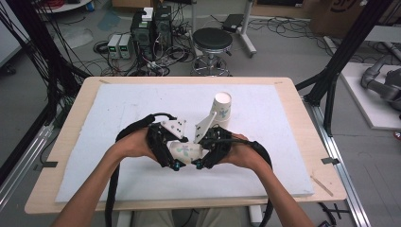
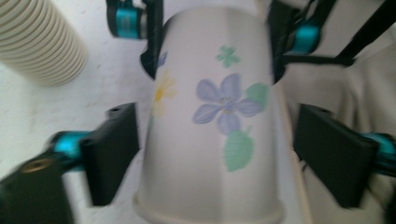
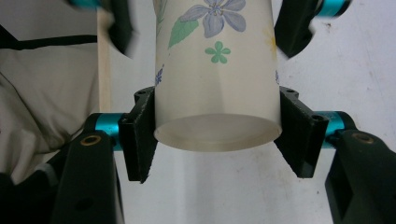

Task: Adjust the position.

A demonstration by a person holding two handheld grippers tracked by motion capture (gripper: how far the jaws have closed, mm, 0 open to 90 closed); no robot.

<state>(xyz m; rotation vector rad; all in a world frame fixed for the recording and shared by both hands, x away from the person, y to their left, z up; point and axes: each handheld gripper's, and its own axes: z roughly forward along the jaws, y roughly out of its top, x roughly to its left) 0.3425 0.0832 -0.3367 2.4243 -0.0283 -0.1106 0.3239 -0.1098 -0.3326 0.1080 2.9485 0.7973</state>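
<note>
A paper cup (image 1: 184, 151) printed with blue flowers and green leaves is held level above the white mat, between my two grippers. My right gripper (image 3: 217, 135) is shut on the cup's (image 3: 215, 70) narrow base end, with both pads pressed against its sides. My left gripper (image 2: 217, 154) straddles the cup's (image 2: 210, 140) rim end, and a small gap shows between each jaw and the cup wall, so it is open. In the high view the left gripper (image 1: 177, 153) and the right gripper (image 1: 201, 153) face each other near the mat's middle.
A stack of paper cups (image 1: 221, 109) stands just behind the grippers; its ribbed rims (image 2: 37, 42) appear in the left gripper view. The white mat (image 1: 142, 104) covers the wooden table (image 1: 71, 142). A stool (image 1: 213, 42) and electronics (image 1: 142, 33) stand on the floor beyond.
</note>
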